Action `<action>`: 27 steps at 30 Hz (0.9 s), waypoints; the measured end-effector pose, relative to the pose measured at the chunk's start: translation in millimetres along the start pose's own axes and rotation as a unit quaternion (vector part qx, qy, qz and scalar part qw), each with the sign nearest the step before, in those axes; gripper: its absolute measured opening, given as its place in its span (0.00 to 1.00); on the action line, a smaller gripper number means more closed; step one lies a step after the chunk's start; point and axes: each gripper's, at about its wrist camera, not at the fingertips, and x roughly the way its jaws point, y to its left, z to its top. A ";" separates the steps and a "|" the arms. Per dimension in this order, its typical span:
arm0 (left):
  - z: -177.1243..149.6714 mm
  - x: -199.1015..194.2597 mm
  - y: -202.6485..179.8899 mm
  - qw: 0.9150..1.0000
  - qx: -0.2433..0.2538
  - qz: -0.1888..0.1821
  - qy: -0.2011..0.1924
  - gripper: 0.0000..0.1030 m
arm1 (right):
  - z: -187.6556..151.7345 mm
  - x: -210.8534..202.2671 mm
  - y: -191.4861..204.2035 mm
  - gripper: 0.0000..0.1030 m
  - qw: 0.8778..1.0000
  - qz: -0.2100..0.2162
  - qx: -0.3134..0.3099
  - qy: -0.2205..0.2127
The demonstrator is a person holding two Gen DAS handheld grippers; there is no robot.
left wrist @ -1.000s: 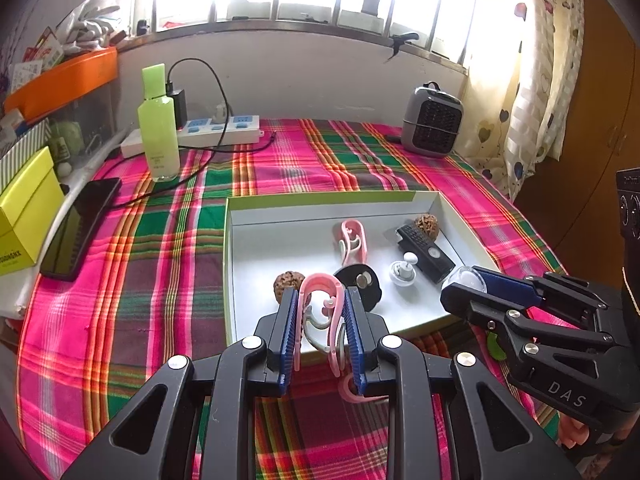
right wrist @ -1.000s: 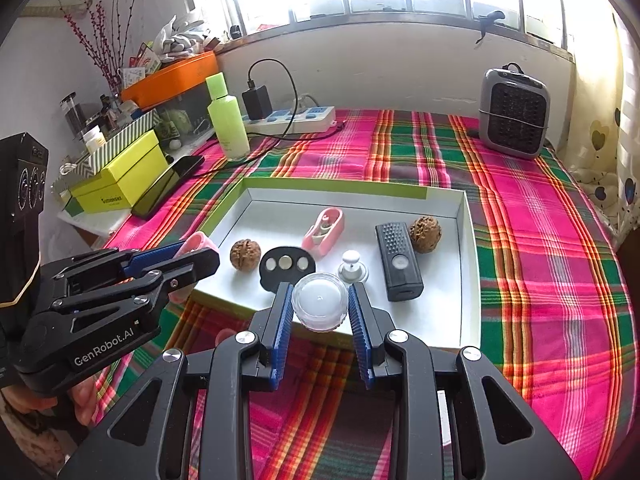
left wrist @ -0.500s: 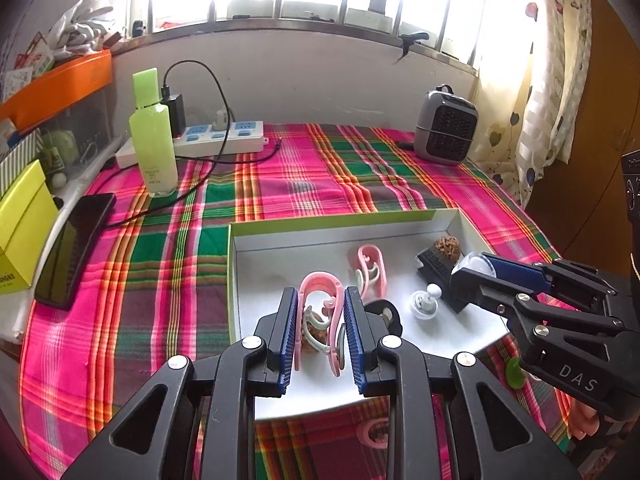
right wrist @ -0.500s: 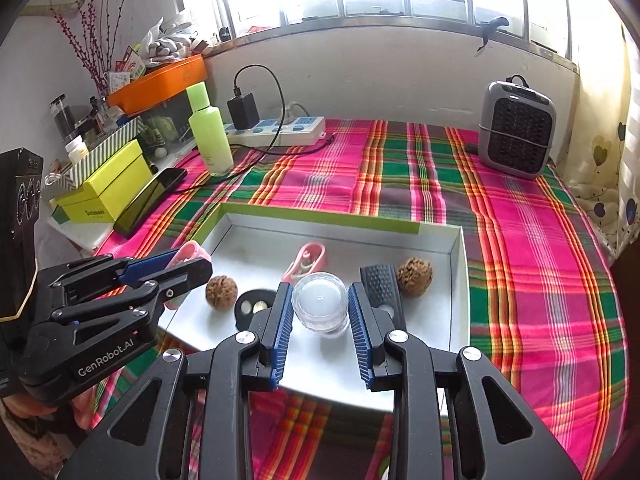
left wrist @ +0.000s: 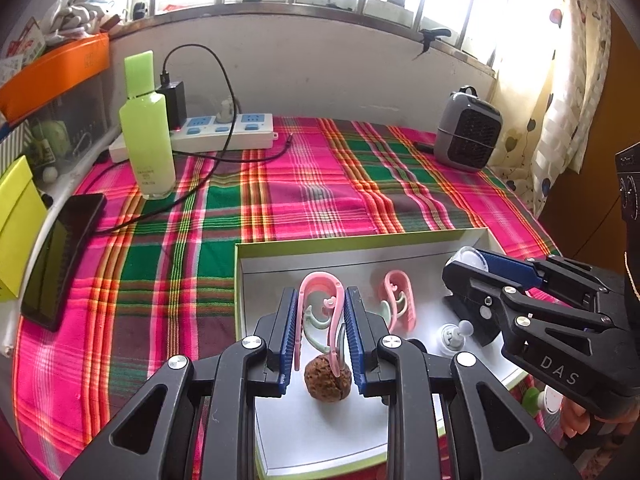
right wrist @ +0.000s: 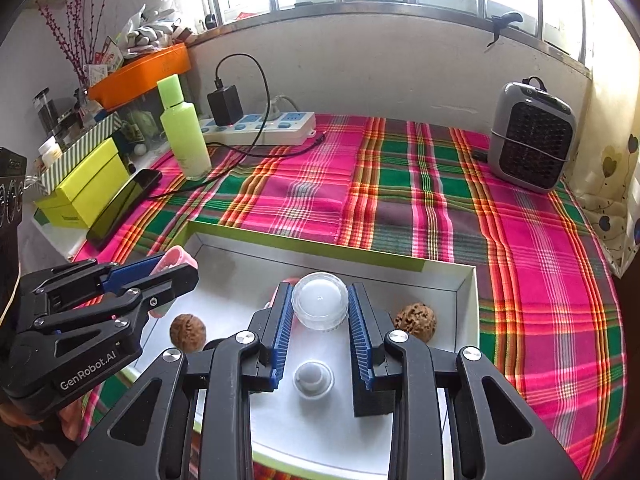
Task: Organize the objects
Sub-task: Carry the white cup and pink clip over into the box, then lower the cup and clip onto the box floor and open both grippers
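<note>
Pink clip point(left wrist: 320, 304) is gripped between the narrowed blue pads of the left gripper point(left wrist: 320, 320), held above the white tray point(left wrist: 340, 254); a walnut point(left wrist: 328, 378) is seen on the tray floor just below the fingers, and a second pink clip point(left wrist: 396, 300) lies just to their right. A clear round jar point(right wrist: 320, 300) is clamped between the fingers of the right gripper point(right wrist: 320, 320), also over the tray. Beneath these fingers a small white knob point(right wrist: 313, 378) is seen, with another walnut point(right wrist: 415, 318) to their right.
</note>
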 end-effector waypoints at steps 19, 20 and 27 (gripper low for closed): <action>5.8 27.5 1.5 1.000 0.001 0.004 0.024 0.21 | 8.7 33.3 -7.2 0.29 0.999 -0.010 0.002 0.032; 5.6 28.4 1.1 1.000 0.001 0.003 0.025 0.21 | 8.5 33.9 -7.1 0.29 0.999 -0.010 0.002 0.033; 3.9 37.1 -0.3 0.999 0.005 0.004 0.037 0.21 | 8.4 41.3 -6.4 0.29 0.999 -0.016 -0.004 0.042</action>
